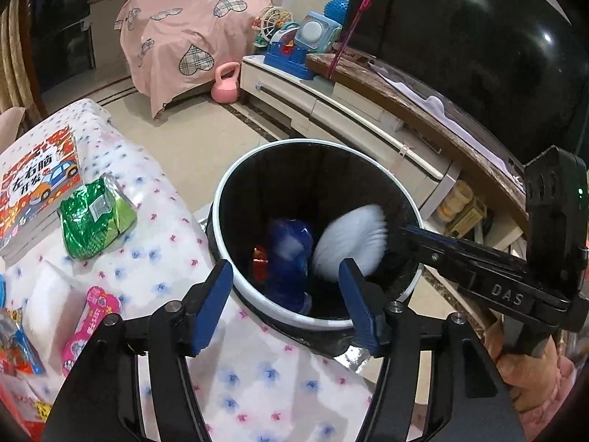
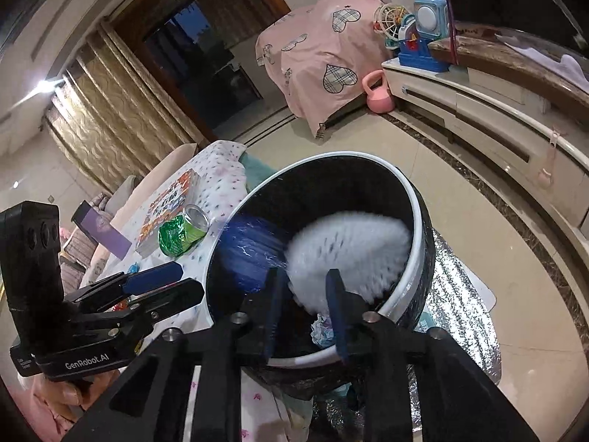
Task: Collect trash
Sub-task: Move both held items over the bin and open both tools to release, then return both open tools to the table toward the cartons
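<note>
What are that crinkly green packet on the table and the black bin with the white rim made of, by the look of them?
The green packet looks like metallised foil or plastic film: it is creased, glossy and throws bright glints. The bin appears to be hard moulded plastic, with a smooth white rim; its dark inside may be a bag liner, I cannot tell. The tablecloth looks like soft printed fabric.

White raised letters reading "DAS" are showing on the black body of the right gripper (image 1: 395, 235) as seen from the left wrist camera. White lettering reading "GenRobot.AI" is running along the black body of the left gripper (image 2: 180, 283) in the right wrist view, with smaller print beside it too tiny to read. Large Chinese characters, "左右脑开发", are standing on the cover of the children's book (image 1: 35, 184) with a cartoon car. Print on the pink wrapper (image 1: 88, 326) is staying illegible.
</note>
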Demonstrator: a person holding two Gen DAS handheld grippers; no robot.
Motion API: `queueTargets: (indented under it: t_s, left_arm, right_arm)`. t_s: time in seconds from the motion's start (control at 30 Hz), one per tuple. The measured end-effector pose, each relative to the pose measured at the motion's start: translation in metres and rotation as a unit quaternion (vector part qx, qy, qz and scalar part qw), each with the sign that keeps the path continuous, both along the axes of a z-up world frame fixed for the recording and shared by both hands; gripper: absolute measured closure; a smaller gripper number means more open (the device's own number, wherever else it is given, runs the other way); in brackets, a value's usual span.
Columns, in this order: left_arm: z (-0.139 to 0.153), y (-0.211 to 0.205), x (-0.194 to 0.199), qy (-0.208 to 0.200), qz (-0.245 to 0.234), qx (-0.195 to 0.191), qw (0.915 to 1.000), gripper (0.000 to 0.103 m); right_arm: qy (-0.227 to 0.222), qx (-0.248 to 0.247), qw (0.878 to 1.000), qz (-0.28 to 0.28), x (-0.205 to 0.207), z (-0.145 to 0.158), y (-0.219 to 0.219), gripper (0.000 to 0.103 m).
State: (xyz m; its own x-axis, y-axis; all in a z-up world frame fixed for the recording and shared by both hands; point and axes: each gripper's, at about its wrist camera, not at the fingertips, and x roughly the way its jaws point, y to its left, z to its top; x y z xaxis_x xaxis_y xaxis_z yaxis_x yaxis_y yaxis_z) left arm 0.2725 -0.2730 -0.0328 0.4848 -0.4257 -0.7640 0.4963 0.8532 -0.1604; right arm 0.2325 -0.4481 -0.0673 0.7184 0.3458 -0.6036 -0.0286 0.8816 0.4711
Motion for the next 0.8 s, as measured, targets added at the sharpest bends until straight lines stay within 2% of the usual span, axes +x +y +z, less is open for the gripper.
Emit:
queueTargets:
  t_s: [0.03, 0.17, 0.27, 0.4, 0.5, 0.8]
  left_arm:
    - [0.000, 0.001, 0.000, 0.001, 0.003, -0.002, 1.0000, 0.040]
    - [0.000, 0.014, -0.010, 0.005, 0.017, -0.015, 0.9997, 0.038]
    - [-0.003, 0.029, -0.021, 0.011, 0.031, -0.025, 0.9991, 0.036]
    - [-0.010, 0.053, -0.043, 0.016, 0.055, -0.029, 0.9979, 0.034]
    - [-0.014, 0.070, -0.061, 0.016, 0.066, -0.032, 0.9972, 0.033]
    - [-0.020, 0.135, -0.104, 0.003, 0.116, -0.031, 0.9928, 0.032]
  right_arm:
    - [-0.001, 0.001, 1.000, -0.001, -0.001, 0.001, 0.000, 0.067]
    - [-0.011, 0.005, 1.000, -0.008, -0.007, 0.007, -0.002, 0.062]
    - [-0.023, 0.004, 1.000, -0.013, -0.016, 0.012, 0.000, 0.052]
    - [-0.038, 0.008, 0.999, -0.017, -0.025, 0.016, 0.008, 0.030]
    - [-0.045, 0.015, 0.999, -0.014, -0.037, 0.015, 0.022, 0.018]
    - [-0.046, 0.023, 0.999, 0.011, -0.061, 0.007, 0.073, 0.014]
